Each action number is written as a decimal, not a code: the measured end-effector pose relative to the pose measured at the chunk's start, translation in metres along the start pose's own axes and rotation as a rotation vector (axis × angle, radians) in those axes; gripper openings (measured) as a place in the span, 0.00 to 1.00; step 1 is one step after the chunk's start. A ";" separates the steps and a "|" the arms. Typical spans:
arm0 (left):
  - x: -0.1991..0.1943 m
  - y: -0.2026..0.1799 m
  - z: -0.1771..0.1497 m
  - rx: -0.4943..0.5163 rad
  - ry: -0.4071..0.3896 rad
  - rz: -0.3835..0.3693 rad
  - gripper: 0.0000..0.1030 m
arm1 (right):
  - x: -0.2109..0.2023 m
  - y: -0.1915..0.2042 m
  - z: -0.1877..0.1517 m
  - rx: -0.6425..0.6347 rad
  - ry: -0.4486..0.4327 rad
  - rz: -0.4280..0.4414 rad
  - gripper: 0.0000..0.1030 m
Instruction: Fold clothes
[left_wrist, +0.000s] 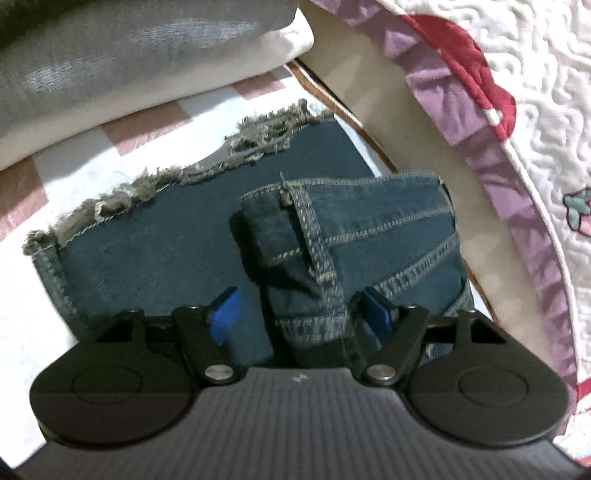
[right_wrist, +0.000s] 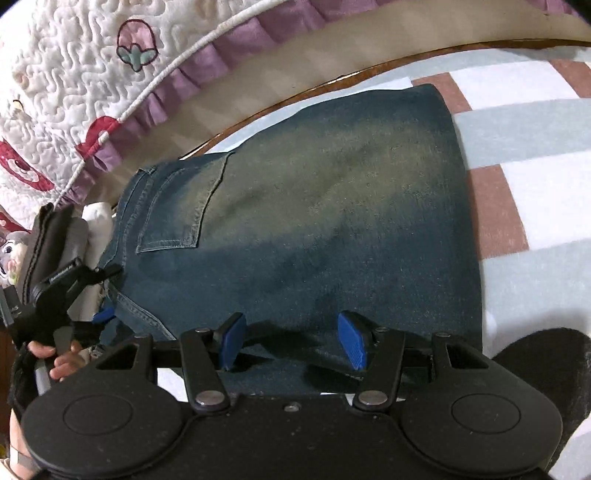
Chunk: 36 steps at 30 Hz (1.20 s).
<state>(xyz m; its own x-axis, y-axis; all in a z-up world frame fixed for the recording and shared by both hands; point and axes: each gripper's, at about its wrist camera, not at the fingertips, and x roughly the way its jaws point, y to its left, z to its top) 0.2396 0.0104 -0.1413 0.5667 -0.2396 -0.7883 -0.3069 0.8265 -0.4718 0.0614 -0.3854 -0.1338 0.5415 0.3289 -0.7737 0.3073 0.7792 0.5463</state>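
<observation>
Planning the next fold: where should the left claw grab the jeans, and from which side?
Probably the waistband of the jeans, come at end-on. In the left wrist view it rises as a thick stitched ridge between the open left claw pads, the only raised edge; the legs lie flat on the checked blanket.

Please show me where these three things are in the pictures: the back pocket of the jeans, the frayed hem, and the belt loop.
back pocket (right_wrist: 184, 210): right wrist view, middle of the stitched pocket panel.
frayed hem (left_wrist: 122, 199): left wrist view, loose threads along the cut edge.
belt loop (left_wrist: 314, 236): left wrist view, middle of the narrow stitched strap.
</observation>
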 end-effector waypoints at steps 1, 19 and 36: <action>0.002 -0.001 0.000 -0.002 -0.010 -0.003 0.75 | 0.002 0.000 -0.001 -0.006 0.004 -0.001 0.59; -0.094 -0.078 0.030 0.473 -0.262 -0.097 0.10 | -0.023 0.020 -0.019 -0.201 -0.112 0.030 0.60; -0.080 0.004 0.035 0.420 -0.133 0.080 0.10 | 0.046 0.120 -0.116 -1.143 0.001 -0.418 0.63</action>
<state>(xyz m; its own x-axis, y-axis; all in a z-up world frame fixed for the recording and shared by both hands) 0.2201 0.0508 -0.0664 0.6556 -0.1215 -0.7452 -0.0324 0.9815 -0.1885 0.0325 -0.2149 -0.1411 0.5647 -0.0603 -0.8231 -0.4088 0.8459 -0.3425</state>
